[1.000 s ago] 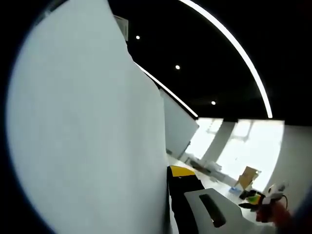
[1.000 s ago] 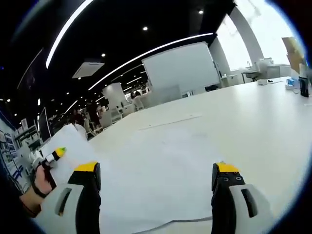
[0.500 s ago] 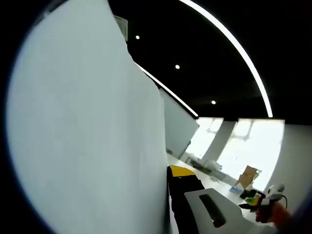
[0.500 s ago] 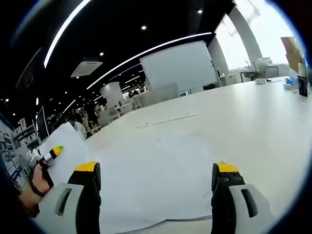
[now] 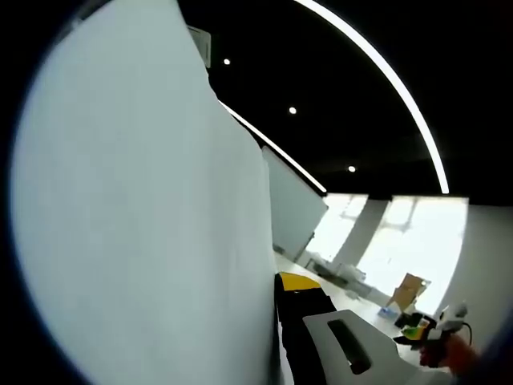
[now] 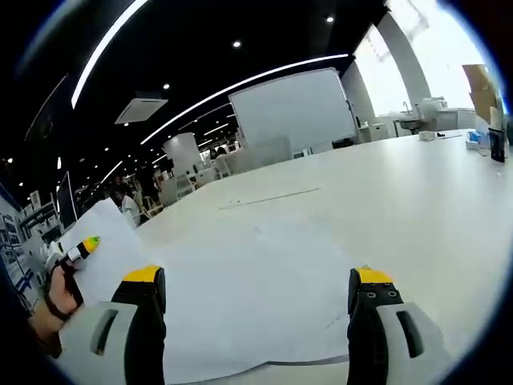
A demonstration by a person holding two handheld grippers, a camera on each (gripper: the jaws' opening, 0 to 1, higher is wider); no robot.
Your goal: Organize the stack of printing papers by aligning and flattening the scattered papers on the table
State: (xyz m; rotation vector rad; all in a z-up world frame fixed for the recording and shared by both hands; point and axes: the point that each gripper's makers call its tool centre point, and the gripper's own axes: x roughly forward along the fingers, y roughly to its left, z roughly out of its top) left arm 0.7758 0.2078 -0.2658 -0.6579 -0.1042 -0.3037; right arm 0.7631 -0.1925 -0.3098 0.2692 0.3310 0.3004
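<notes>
Holding paper (image 5: 144, 224) aloft, left tool (image 5: 276, 337)

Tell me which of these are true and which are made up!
1. A big white sheet of paper fills much of the left gripper view. True.
2. The right gripper is squeezed shut on a pencil. False: its jaws stand wide apart, with nothing between them.
3. White papers lie flat on the table in front of the right gripper. True.
4. The table is black. False: it is white.
5. A hand holds the left gripper beside a raised sheet in the right gripper view. True.
</notes>
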